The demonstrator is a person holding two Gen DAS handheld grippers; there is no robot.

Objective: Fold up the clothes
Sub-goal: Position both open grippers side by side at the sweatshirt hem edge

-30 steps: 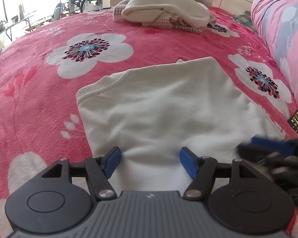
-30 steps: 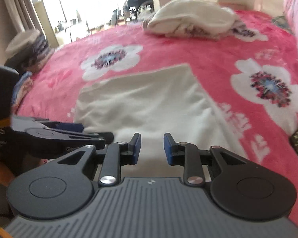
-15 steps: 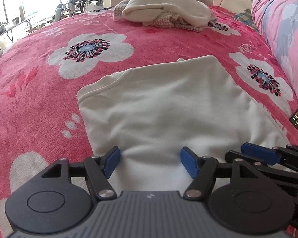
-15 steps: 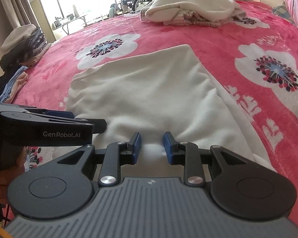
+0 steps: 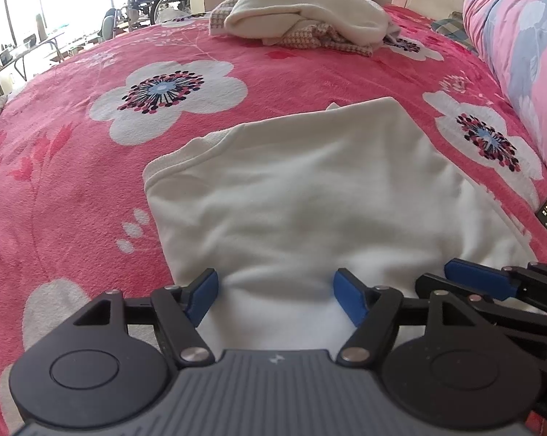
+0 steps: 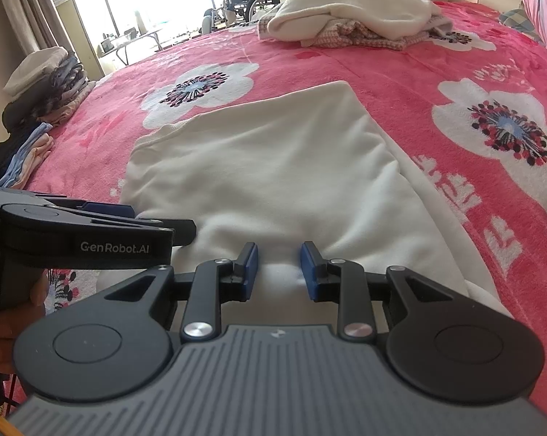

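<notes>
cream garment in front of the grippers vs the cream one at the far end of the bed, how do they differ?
1. The near cream garment lies spread flat; the far cream garment is bunched in a heap.
2. The near one lies directly on the pink floral blanket; the far one sits on a checked cloth.
3. The near one sits between the open fingers of both grippers; the far one is out of their reach.

Both are plain cream fabric.

A soft matt cream sweatshirt lies on a fuzzy pink fleece blanket (matt black plastic grippers).
</notes>
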